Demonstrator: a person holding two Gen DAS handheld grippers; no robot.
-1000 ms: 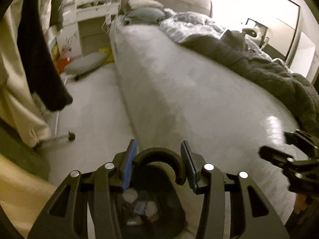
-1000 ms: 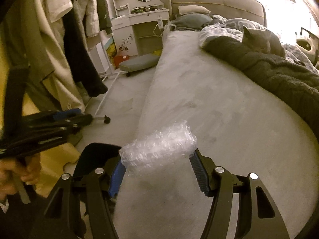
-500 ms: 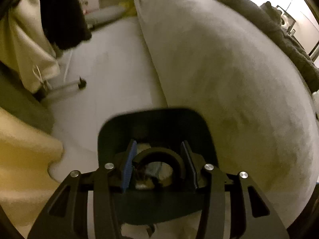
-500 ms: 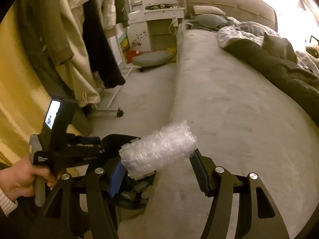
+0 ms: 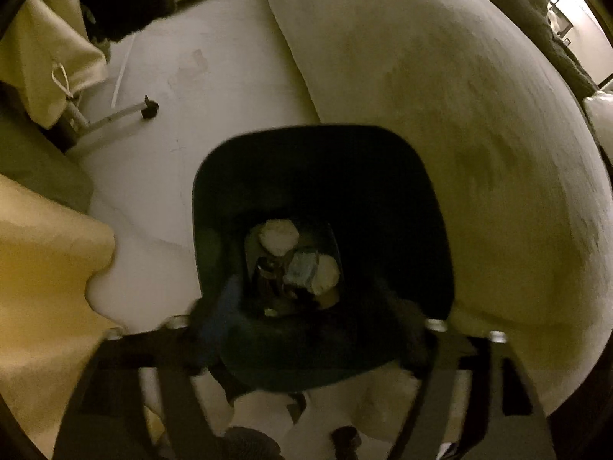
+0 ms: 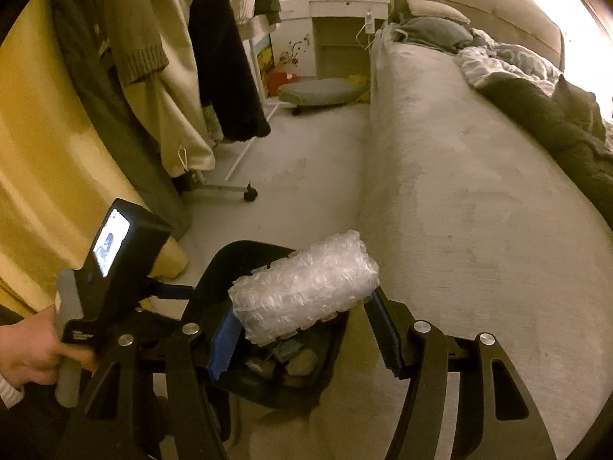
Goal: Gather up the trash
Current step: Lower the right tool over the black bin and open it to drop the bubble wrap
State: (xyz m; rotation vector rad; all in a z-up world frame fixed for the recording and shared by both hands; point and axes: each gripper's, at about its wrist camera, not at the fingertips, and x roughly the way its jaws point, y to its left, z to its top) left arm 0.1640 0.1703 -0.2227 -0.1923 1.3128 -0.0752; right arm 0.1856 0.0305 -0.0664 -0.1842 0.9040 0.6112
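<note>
Right tool (image 6: pixel 302 329) grips bubble wrap (image 6: pixel 304 293); left tool (image 5: pixel 306 329) prob. wide.

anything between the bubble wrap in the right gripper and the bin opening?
Nothing visible. The bubble wrap roll sits between the right gripper fingers, directly over the black bin. The bin mouth is open, with only some trash at the bottom.

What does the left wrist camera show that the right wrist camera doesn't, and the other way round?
Left wrist only: a straight-down look into the bin, with crumpled paper wads at its bottom. Right wrist only: the bubble wrap roll between the right gripper fingers, the cat on the bed, the white dresser. Both share: the black trash bin, the bed, hanging clothes.
</note>
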